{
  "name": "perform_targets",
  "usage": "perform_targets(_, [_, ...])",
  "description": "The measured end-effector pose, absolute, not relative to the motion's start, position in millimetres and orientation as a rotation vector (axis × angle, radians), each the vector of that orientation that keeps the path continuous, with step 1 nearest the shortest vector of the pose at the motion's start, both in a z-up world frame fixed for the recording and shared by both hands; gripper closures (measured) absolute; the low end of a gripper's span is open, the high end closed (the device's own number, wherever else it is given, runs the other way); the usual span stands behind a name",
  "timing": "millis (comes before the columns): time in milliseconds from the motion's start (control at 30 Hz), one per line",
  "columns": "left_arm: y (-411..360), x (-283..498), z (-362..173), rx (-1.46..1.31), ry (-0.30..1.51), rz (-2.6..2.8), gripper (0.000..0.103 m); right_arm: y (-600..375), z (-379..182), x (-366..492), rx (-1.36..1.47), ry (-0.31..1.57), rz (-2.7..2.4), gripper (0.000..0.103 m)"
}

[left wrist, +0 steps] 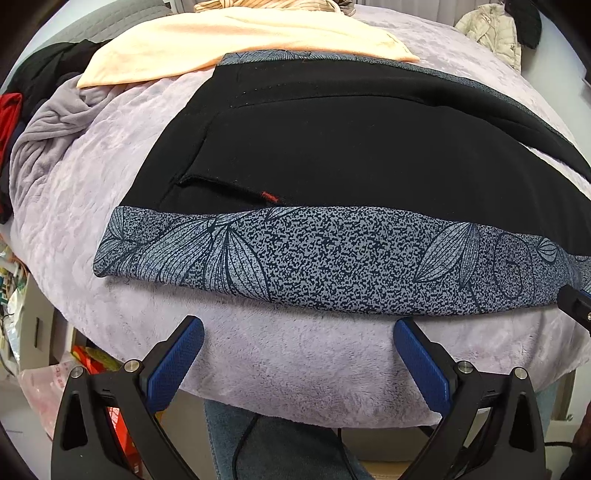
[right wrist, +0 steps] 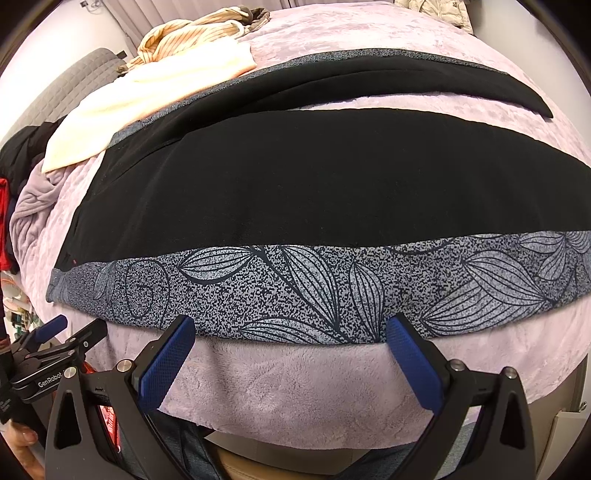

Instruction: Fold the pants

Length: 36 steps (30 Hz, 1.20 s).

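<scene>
Looking over a lilac plush blanket (left wrist: 288, 354) that covers the bed and fills most of both views; everything else sits on it. Next biggest is the pants (left wrist: 332, 155), black with a grey leaf-print band (left wrist: 314, 258) down the near side seam. They lie flat across the bed, long axis running left to right, parallel to the near edge. Waist end points to my left, with a pocket slit and small red tag (left wrist: 269, 195) there; the legs run off to my right. In the right wrist view the far leg (right wrist: 406, 79) splays away from the near one, with a wedge of blanket between them.

Behind the pants a peach cloth (left wrist: 236, 40) overlaps the far waist corner. A striped garment (right wrist: 192, 35) is bunched beyond that. A grey fleece (left wrist: 40, 136) is crumpled at the left edge, with dark and red clothes (left wrist: 11, 114) piled further left. A pale puffer jacket (left wrist: 491, 29) sits in the far right corner. Nothing lies between the grippers and the near seam.

Left gripper (left wrist: 298, 338): jaws spread wide, holding nothing, hovering over bare blanket just short of the printed band. Right gripper (right wrist: 291, 334): jaws also wide, empty, blue fingertips (right wrist: 184, 328) right at the band's near edge; can't tell if they touch the cloth. The two grippers sit side by side along that edge.
</scene>
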<state>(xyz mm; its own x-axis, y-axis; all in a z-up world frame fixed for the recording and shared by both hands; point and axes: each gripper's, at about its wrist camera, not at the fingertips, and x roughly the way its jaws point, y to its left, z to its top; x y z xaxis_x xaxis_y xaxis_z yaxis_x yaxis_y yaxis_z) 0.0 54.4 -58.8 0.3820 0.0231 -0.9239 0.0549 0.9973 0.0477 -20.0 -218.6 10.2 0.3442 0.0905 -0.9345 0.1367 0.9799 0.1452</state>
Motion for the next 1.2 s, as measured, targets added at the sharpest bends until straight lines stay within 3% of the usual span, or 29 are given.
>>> perform_targets(100, [59.4, 0.3, -59.9, 0.06, 1.175, -0.007, 0.0, -226.4, 12.4, -22.2, 0.281, 1.207, -0.015, 0.0])
perform_targets(300, [92.4, 4.7, -54.4, -0.151, 1.142, -0.146, 0.0, -258.4, 8.7, -32.5, 0.704, 1.117, 0.233, 0.003])
perform_targets(367, [100.7, 3.8, -51.1, -0.195, 1.105, -0.173, 0.0, -263.7, 2.0, -35.5, 0.821, 1.092, 0.322, 0.019])
perform_targets(433, [111.4, 5.2, -52.5, -0.245, 1.088, -0.199, 0.0, -266.4, -9.9, -39.5, 0.919, 1.078, 0.401, 0.028])
perform_targets(533, [119.9, 7.0, -61.2, -0.339, 1.089, -0.25, 0.0, -260.5, -27.3, -44.1, 0.928, 1.114, 0.412, 0.033])
perform_targets(1033, [126.5, 25.5, -66.8, -0.641, 0.975, -0.319, 0.0, -253.8, -15.8, -13.3, 1.014, 0.969, 0.485, 0.033])
perform_targets(1200, [130.0, 40.8, -59.4, -0.717, 0.917, -0.333, 0.0, -247.2, 15.4, -5.4, 0.943, 0.89, 0.548, 0.034])
